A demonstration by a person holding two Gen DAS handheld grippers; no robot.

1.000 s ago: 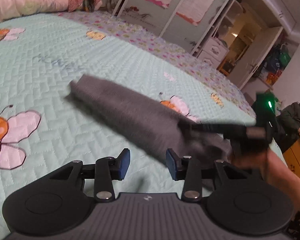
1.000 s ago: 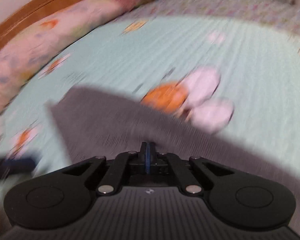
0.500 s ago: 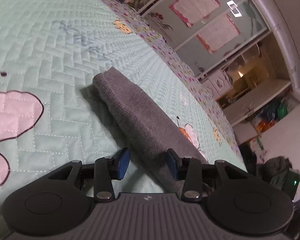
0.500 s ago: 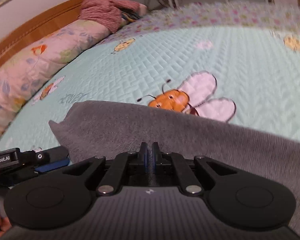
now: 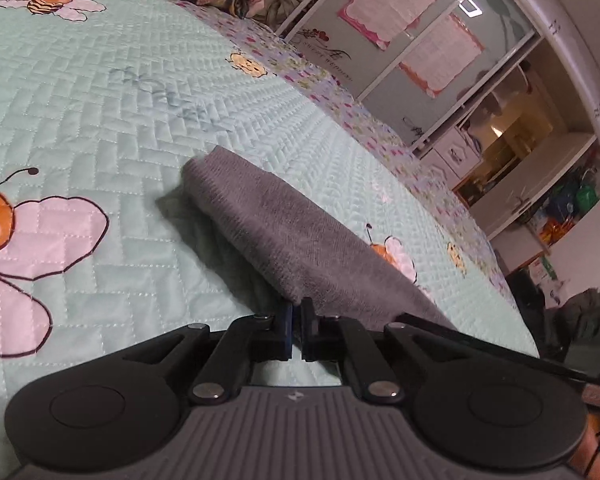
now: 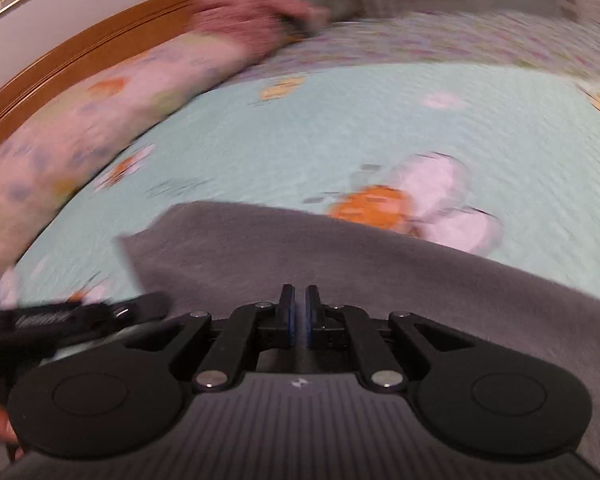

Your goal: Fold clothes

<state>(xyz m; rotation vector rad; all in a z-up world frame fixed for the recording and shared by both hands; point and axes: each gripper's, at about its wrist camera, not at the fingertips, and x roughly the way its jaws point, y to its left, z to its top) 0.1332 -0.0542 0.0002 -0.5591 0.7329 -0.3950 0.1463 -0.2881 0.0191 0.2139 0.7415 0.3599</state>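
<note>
Grey garment on the bee-print bed, pinched at one edge by the left gripper.

The grey garment [image 5: 300, 248] lies folded in a long band across the mint quilted bedspread [image 5: 100, 100]. The left gripper [image 5: 297, 316] is clamped on its near edge, cloth caught between the blue pads. The right gripper [image 6: 298, 312], over the same grey cloth, shows a narrow gap that is opening; through the blur, it seems no fabric is pressed between its pads. A floral pillow [image 6: 100, 120] lies along the wooden headboard [image 6: 80, 60].
</note>
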